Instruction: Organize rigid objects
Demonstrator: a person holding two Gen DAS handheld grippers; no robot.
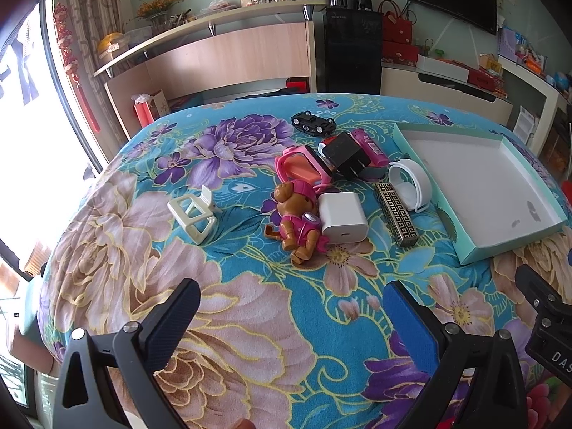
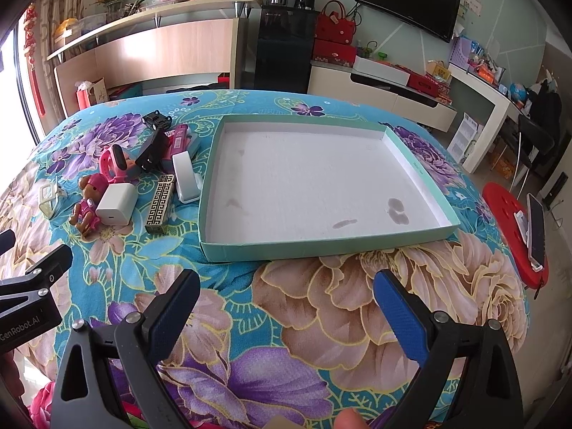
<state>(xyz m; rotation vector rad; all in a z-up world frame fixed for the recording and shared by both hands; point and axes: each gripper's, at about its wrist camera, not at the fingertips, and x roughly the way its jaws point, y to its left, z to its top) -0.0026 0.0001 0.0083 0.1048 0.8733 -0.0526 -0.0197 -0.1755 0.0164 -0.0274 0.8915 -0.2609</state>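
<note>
Teal shallow cardboard tray (image 2: 418, 164) lies straight ahead of the wide-spread right gripper (image 2: 287, 304); left of the tray, a brown-and-pink plastic puppy toy (image 1: 298, 220) lies beyond the equally spread left gripper (image 1: 291, 307).

We see a table under a floral cloth (image 1: 221, 321). A shallow tray (image 2: 418, 168) sits on the right part of it; nothing lies in it. All loose items cluster left of the tray. Nearest the tray: a watch band (image 1: 409, 182), touching or just beside its left wall. Left of that a patterned bar (image 1: 395, 214), then a charger cube (image 1: 343, 218), then a toy dog (image 1: 296, 218) touching the cube. Far left, apart, a small frame stand (image 1: 195, 212). Behind the dog: a kids' watch (image 1: 304, 169), a plug adapter (image 1: 348, 155) lying on the pile, a tube (image 1: 370, 144). Farthest back, a toy car (image 1: 314, 121), upside down.
</note>
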